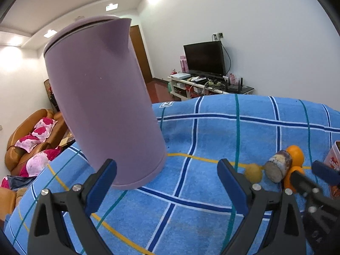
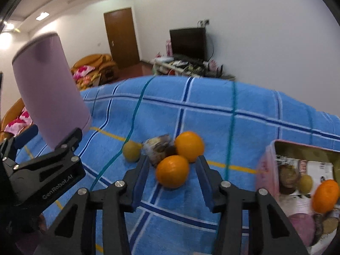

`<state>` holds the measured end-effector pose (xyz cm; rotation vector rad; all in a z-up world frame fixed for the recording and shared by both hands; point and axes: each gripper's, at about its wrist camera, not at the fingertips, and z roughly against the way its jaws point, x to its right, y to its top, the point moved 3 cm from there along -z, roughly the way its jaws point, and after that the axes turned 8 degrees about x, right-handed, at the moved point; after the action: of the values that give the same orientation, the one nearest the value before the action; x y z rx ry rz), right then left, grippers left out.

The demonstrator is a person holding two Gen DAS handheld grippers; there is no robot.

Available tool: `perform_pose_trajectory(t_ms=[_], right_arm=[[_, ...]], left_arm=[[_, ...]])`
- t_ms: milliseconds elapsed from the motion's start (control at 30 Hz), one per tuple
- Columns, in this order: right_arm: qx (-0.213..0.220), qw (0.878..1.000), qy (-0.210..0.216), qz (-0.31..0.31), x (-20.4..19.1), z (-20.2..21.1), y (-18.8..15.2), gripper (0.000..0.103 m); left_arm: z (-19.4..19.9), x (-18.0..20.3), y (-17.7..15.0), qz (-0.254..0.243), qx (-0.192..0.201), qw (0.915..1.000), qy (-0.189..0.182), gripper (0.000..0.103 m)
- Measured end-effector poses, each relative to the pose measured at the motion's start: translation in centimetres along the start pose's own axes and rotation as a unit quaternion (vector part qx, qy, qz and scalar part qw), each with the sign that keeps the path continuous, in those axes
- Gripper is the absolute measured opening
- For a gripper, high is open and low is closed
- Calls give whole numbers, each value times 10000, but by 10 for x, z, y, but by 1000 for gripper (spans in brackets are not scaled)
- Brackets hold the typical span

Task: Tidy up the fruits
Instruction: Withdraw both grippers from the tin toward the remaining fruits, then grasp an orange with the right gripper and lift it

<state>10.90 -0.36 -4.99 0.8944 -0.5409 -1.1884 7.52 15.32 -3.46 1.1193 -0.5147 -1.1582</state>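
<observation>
— Two oranges sit close together on my table. The near orange point(image 2: 172, 171) lies between the fingers of my right hand-held gripper point(image 2: 172, 165). The far orange point(image 2: 189, 145) is just behind it, and they touch.

— Is your right hand-held gripper squeezing it?

— No. The fingers stand a little apart from the near orange on each side, so nothing is held. The picture is blurry there.

— What else is near them?

— A small yellow-green fruit point(image 2: 132, 151) lies to the left, and a brown and white wrapped thing point(image 2: 158, 148) lies between it and the oranges. All of them rest on the blue checked cloth point(image 2: 212, 116) that covers the table, far from its back edge.

— And on the right?

— A pink tin box point(image 2: 269, 155) stands open near the right edge. I see another orange point(image 2: 325, 195) and a small yellow fruit point(image 2: 306, 183) inside it, with some packets.

— What about your left side?

— My left hand-held gripper point(image 1: 166, 179) is wide apart and holds nothing. A tall purple jug point(image 1: 102, 106) stands upright just beyond its left finger, toward the left edge of the table.
</observation>
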Motion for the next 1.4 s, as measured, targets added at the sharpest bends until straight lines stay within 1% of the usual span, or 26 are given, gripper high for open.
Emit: perform_pose_trajectory(t_ms=[67,167,233,333,400,567,633,667,900,967,1033,1100,1167,1200,1300,1333,1400], right_arm=[[-86,10000,8,-36,-1,-5,0,48],[-330,9994,15,-44,0,-16,-2,48],[-437,9990,-40,-27,0,-22,-2,48],[-658,9978,-86,72,-3,-33,-3,48],[-795,9968,-126,9,-1,-39,-6,48],[-805,9967,-129,29,-1,-44,-3,47],[-821,9963,-214,145,-3,-45,-3,40],[-825,9962,-214,170,-4,-45,-3,38],[-814,9965,-87,142,2,-37,-6,37],[-761,9970,-104,121,5,-32,-7,37],[-404,9991,-79,30,6,-18,-3,37],[-9,9999,-144,27,8,0,-1,37],[227,9996,-165,-34,11,12,-2,37],[367,9991,-178,-104,14,20,-3,37],[514,9983,-259,-128,19,31,-4,37],[553,9981,-258,-123,20,34,-5,37],[619,9977,-265,-113,20,40,-6,37]], left_arm=[[-1,-2,-1,-30,-42,10000,30,98],[-5,-5,-2,-70,-112,9999,107,98],[-7,-8,-2,-64,-163,9997,144,98],[-8,-10,-3,-48,-213,9997,128,97],[-8,-11,-3,-38,-215,9997,131,97],[-10,-12,-3,16,-268,9996,69,97],[-12,-14,-4,44,-323,9995,56,97],[-12,-14,-5,59,-345,9994,58,97],[-14,-14,-7,53,-380,9993,54,97],[-15,-13,-7,26,-368,9993,30,97],[-14,-12,-7,-11,-347,9994,-33,97],[-13,-10,-7,-21,-312,9994,-140,97],[-12,-9,-6,36,-306,9991,-281,97],[-12,-8,-6,85,-329,9986,-406,97],[-13,-2,-8,272,-466,9943,-925,97],[-13,0,-8,294,-472,9933,-1009,97],[-12,11,-10,176,-478,9909,-1242,96]])
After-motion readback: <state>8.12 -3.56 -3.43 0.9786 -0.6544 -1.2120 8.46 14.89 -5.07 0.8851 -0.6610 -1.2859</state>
